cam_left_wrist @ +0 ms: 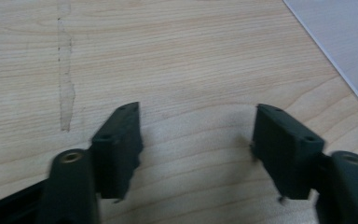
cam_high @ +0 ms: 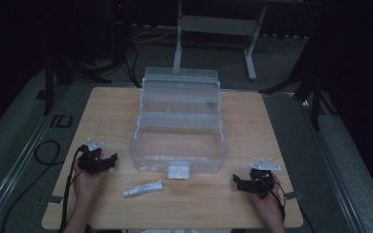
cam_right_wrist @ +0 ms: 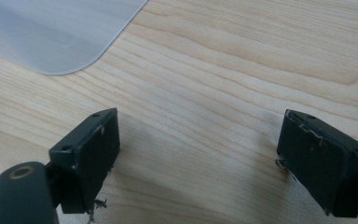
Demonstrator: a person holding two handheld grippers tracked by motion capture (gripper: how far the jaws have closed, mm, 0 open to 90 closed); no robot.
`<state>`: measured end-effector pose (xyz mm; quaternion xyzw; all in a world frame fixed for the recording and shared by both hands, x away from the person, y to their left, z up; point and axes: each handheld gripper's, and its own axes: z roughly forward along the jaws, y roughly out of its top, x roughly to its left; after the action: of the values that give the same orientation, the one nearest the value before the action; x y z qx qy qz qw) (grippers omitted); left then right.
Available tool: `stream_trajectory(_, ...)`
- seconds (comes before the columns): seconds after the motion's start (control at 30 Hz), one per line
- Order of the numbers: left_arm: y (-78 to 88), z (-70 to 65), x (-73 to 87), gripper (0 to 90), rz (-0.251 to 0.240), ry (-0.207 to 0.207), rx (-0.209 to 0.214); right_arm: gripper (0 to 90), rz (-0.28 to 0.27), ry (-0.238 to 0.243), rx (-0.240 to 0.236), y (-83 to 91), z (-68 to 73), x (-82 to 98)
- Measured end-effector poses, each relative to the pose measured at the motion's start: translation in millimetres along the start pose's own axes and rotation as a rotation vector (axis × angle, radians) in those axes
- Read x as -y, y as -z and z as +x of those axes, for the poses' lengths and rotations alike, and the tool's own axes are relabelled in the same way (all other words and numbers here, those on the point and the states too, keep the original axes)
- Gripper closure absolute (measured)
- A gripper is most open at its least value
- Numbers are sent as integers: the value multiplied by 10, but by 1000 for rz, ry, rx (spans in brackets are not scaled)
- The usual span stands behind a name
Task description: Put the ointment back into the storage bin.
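Centrally, clear lidded box (cam_high: pixel 177 145) open, tube (cam_high: pixel 143 189) outside; left gripper (cam_high: pixel 108 161) and right gripper (cam_high: pixel 239 183) both wide.

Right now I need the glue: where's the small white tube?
In the high view, the tube lies on the table's near edge, just front-left of the clear box's latch.

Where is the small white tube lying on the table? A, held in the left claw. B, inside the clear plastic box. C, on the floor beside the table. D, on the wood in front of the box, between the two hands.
D: in the high view the small white tube lies flat on the bare table, just in front of the clear plastic box, with both claws open and empty either side.
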<state>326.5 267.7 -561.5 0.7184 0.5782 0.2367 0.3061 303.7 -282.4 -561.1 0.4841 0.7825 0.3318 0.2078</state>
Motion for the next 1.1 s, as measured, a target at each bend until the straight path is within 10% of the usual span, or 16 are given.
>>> stream_trajectory(0.6,302,27,-77,418,-32,-4,94,128,0,1,0,1,0,0)
stream_trajectory(1.1,551,-71,-107,421,39,-168,139,128,2,1,0,1,0,0)
